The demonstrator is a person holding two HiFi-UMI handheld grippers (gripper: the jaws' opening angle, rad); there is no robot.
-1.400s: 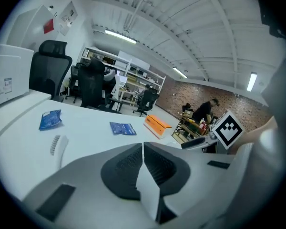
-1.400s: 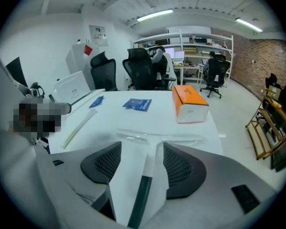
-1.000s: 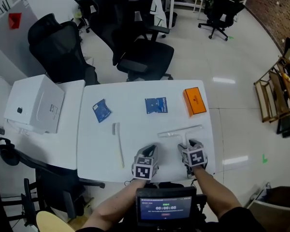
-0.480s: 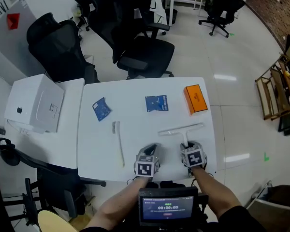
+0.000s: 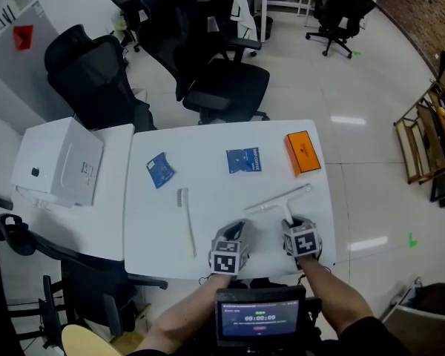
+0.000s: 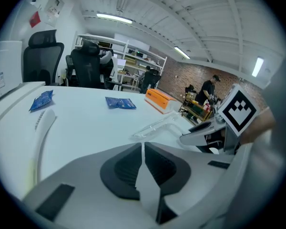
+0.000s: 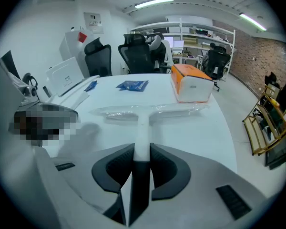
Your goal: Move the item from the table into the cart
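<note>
Your right gripper (image 7: 142, 149) pinches the wrapped squeegee (image 7: 143, 128) by its handle.
Head view: the squeegee lies on the white table (image 5: 208, 147) near its right edge, with your left gripper (image 5: 232, 237) to the left of the right one. Left gripper view: its jaws are pressed together, with nothing between them. Right gripper view: the jaws have just been closing and their pads clamp the white handle.

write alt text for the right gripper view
The right gripper has just been closing its jaws and clamps the handle of a white T-shaped tool in clear plastic wrap lying on a white table. Beyond it sit an orange rectangular box and a blue flat packet, with black office chairs behind.
</note>
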